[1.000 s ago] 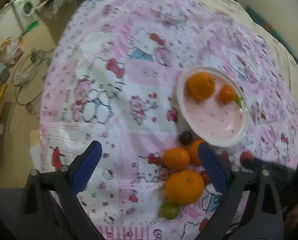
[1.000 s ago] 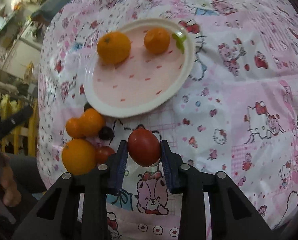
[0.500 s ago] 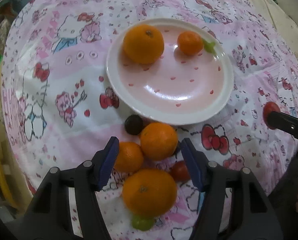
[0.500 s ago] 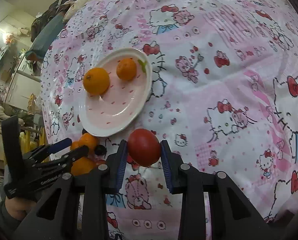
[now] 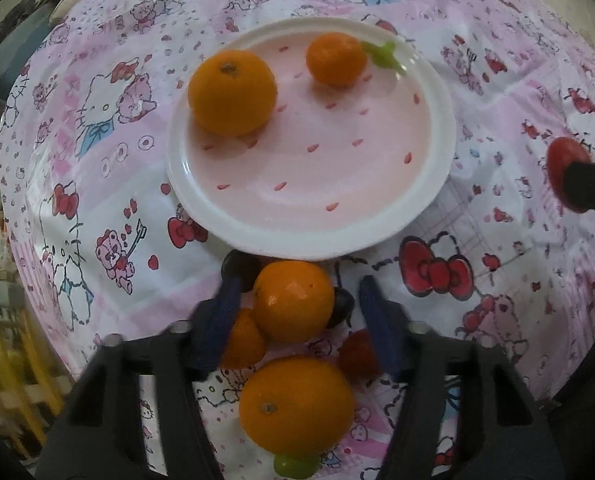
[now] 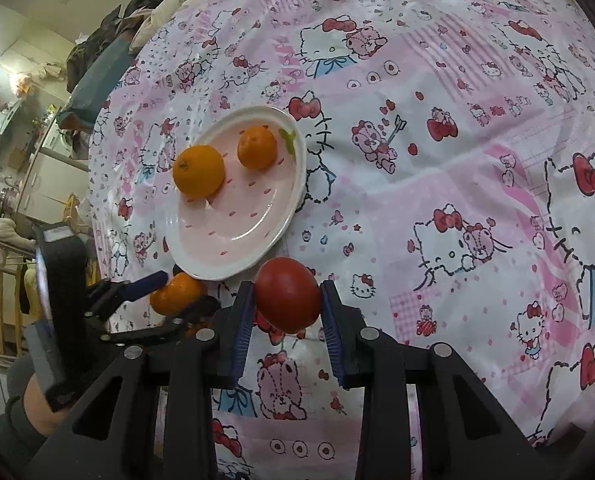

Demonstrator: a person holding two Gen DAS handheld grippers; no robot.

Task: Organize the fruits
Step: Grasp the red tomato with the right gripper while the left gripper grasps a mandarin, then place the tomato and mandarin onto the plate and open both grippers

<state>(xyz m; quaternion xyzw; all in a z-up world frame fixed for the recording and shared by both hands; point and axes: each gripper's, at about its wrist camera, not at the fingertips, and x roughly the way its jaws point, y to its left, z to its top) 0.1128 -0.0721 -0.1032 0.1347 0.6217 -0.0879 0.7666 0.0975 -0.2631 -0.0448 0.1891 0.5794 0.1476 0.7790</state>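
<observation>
Readable text: none is showing in either view.
Tablecloth point(image 6: 437, 168): it is carrying only cartoon cat and bear drawings, bows and hearts, no letters.
Plate point(image 5: 425, 216): it is showing small red flecks, no writing.
Left tool's screen point(image 6: 57, 236): too blurred to read.

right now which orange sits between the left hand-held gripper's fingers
The orange just below the plate, between the open left hand-held gripper; the others sit elsewhere.

Cartoon-print cloth point(image 5: 109, 184) under plate point(image 5: 433, 184), oranges point(image 5: 293, 300)
</observation>
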